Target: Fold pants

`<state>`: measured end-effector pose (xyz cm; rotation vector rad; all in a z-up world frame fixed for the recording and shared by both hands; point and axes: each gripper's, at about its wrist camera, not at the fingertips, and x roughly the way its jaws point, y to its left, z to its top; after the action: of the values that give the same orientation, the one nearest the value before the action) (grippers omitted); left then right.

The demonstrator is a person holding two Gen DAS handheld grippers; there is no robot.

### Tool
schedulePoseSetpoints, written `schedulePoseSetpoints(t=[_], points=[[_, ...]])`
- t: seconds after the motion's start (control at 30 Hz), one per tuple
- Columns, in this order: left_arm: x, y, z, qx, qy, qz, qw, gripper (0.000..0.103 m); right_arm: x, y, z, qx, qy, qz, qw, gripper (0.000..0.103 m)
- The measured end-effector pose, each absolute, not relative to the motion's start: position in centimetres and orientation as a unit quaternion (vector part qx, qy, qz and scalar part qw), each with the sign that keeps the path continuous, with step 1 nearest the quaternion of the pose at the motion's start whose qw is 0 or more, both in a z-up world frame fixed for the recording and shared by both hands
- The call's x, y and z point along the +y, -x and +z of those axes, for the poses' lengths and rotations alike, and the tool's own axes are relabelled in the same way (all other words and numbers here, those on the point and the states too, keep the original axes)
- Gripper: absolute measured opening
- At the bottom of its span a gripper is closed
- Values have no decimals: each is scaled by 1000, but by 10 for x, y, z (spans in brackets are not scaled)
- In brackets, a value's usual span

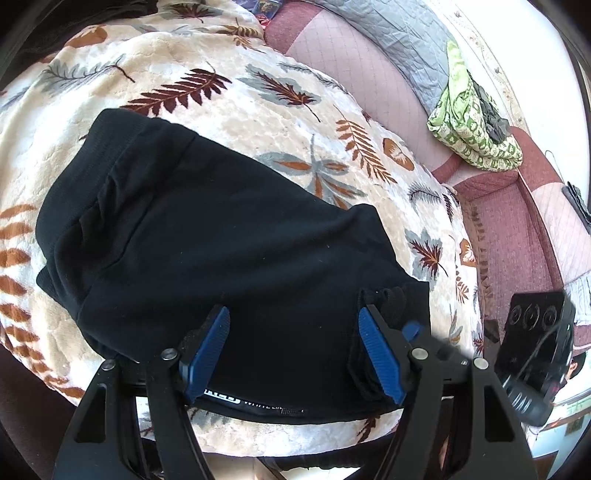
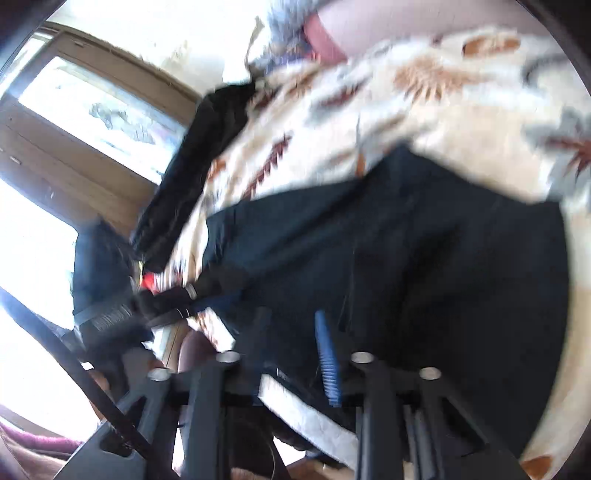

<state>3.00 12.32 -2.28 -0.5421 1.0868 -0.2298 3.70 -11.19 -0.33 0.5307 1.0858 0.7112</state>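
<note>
Black pants (image 1: pixel 207 236) lie folded into a broad rectangle on a cream blanket (image 1: pixel 229 107) printed with leaves. My left gripper (image 1: pixel 291 314) hovers over the near edge of the pants. Its blue pads (image 1: pixel 380 354) stand wide apart with nothing pinched between them, and a bunched bit of black cloth sits just beyond the right fingertip. The right wrist view is blurred. In it, my right gripper (image 2: pixel 291 317) is over the same black pants (image 2: pixel 406 240), jaws partly apart, with dark cloth showing in the gap and no pad pressing on it.
A green patterned cloth (image 1: pixel 476 125) and a grey quilt (image 1: pixel 388 33) lie on the maroon and pink cover (image 1: pixel 509 221) at the far right. Another black garment (image 2: pixel 199 158) lies along the blanket's left edge, near a bright window (image 2: pixel 92 103).
</note>
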Motion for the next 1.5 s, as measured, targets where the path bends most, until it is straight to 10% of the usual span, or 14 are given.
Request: schedulePoseSetpoints(t=[0.87,1.23,1.37,1.5], points=[[248,17,-54,430,408,4,805,71,-21,-72,5,535,-64,308,784,57],[245,17,-59,385,436,-24,813,91,92,-121,11,572,26,344,744,72],[233,15,-55,408,371,-23,834,39,136,-152,7,617,37,335,711,72],[234,15,-60,409,373,-21,833,42,167,-176,-12,670,55,302,676,77]])
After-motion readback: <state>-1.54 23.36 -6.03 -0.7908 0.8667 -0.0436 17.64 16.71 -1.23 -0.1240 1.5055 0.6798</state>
